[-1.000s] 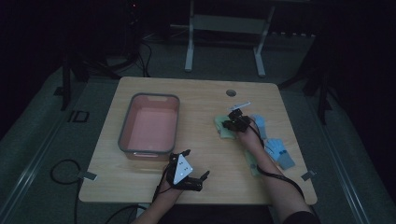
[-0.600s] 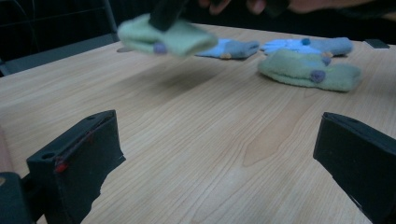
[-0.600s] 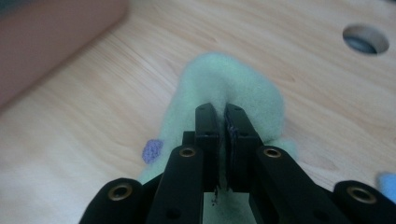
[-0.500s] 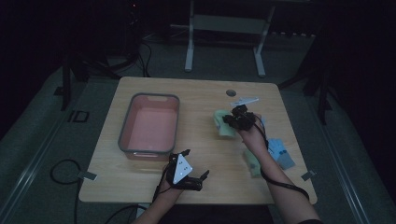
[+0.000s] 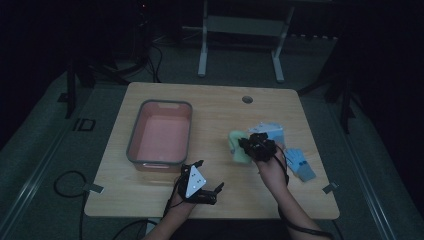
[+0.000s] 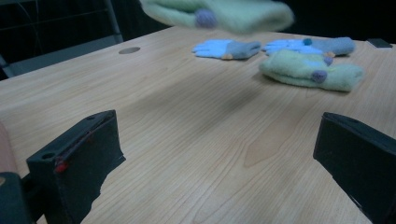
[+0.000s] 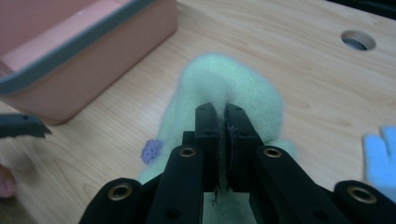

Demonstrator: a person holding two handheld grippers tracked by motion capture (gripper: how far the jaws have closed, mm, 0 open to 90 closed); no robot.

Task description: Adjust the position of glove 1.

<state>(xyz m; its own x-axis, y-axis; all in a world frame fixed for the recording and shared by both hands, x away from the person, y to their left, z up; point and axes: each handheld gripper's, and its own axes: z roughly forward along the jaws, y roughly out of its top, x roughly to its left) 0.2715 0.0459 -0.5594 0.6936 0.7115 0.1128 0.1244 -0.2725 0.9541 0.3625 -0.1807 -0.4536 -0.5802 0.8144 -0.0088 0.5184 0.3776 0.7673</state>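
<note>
Nearest the person, the left gripper [image 5: 200, 184] rests low over the front edge of the wooden table [image 5: 220, 107], its 2 black jaws spread wide with nothing but bare wood between them. Further in, the right gripper [image 5: 248, 146] has its jaws pressed together on a pale green glove [image 7: 229, 88], pinching a fold of the fuzzy fabric; in the right gripper view the glove drapes away from the jaws, and a small purple pompom [image 7: 152, 150] sits on its left side. In the left gripper view this held glove hangs clear above the table, blurred, with its long axis running roughly level across the top of the picture. From the high view it sits right of the table's middle, between the tub and the gloves lying on the right. Behind and beside it on the wood lie a 2nd green glove [image 6: 310, 70], long axis across the left gripper's view, and 2 light blue gloves [image 6: 226, 48] with grey cuffs, all just beside one another. To the left stands a pink tub [image 5: 134, 145] with a grey rim, its inside showing only the pink floor. Farthest off, a round hole [image 5: 247, 99] is set in the tabletop
</note>
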